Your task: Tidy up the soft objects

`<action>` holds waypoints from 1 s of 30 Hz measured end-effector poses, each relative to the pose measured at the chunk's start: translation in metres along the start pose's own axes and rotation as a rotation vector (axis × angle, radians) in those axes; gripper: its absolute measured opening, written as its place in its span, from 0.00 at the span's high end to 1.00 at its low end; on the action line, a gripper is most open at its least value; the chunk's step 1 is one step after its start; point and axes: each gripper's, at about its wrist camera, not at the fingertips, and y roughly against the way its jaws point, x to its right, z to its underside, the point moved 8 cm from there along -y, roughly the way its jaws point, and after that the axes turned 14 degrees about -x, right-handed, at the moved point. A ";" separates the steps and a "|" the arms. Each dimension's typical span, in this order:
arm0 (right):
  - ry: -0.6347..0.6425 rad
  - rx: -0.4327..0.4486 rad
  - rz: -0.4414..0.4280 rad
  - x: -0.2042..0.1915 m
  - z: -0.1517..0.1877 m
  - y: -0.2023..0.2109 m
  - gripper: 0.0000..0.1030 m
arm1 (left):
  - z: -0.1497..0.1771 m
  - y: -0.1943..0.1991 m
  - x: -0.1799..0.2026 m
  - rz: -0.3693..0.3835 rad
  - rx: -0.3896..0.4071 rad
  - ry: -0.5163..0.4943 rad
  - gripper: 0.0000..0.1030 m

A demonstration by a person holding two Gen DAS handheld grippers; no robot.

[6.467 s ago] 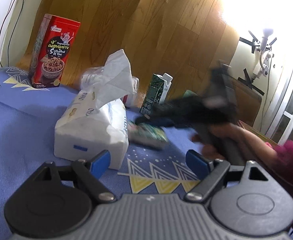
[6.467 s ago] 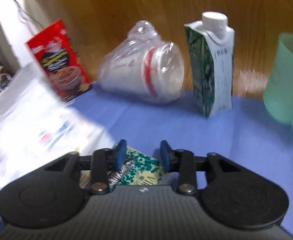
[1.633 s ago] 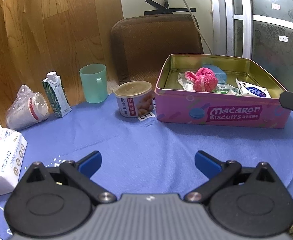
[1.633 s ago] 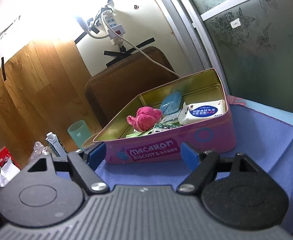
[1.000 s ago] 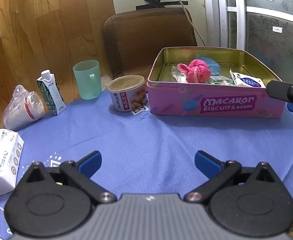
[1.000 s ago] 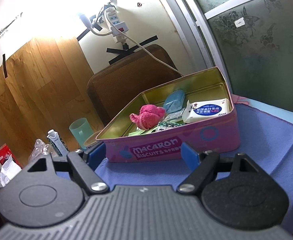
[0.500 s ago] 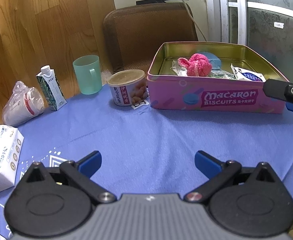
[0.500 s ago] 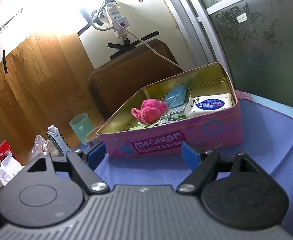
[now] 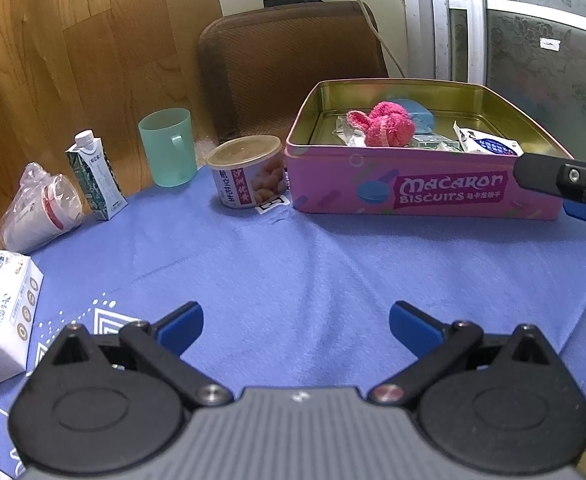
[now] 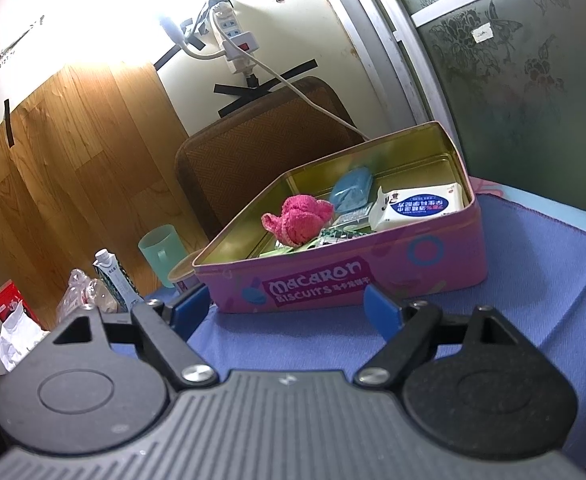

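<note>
Both your left claw (image 9: 295, 322) and right claw (image 10: 285, 310) stand apart, empty. The tissue pack (image 9: 1, 312) left of the biscuit tin (image 9: 421, 196) is light and squashy; take it across its middle. The can (image 9: 249, 172) and mug (image 9: 169, 146) stand between.

Pink fuzzy cloth (image 9: 389, 126), blue pouch (image 9: 419, 114), white tissue pack (image 9: 487, 145) inside open pink tin (image 9: 425, 192).

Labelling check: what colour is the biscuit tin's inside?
Gold inside the pink biscuit tin; right wrist view.
</note>
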 end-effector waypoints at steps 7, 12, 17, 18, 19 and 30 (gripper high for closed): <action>0.003 -0.002 0.000 -0.001 0.000 0.000 0.16 | 0.001 0.001 0.003 0.002 0.005 -0.013 0.00; 0.005 -0.002 -0.001 0.000 0.000 0.000 0.16 | 0.001 0.001 0.004 -0.002 0.004 -0.019 0.00; 0.004 -0.003 -0.001 -0.001 0.000 0.000 0.16 | 0.002 0.001 0.003 -0.001 0.001 -0.018 0.00; 0.004 -0.003 -0.001 -0.001 0.001 0.000 0.16 | 0.002 0.001 0.003 -0.001 0.000 -0.017 0.00; 0.004 -0.003 -0.001 -0.001 0.000 0.000 0.16 | 0.002 0.000 0.003 0.000 -0.002 -0.018 0.00; 0.006 0.005 0.001 -0.001 0.001 0.000 0.16 | 0.003 -0.001 0.005 0.014 -0.011 -0.021 0.00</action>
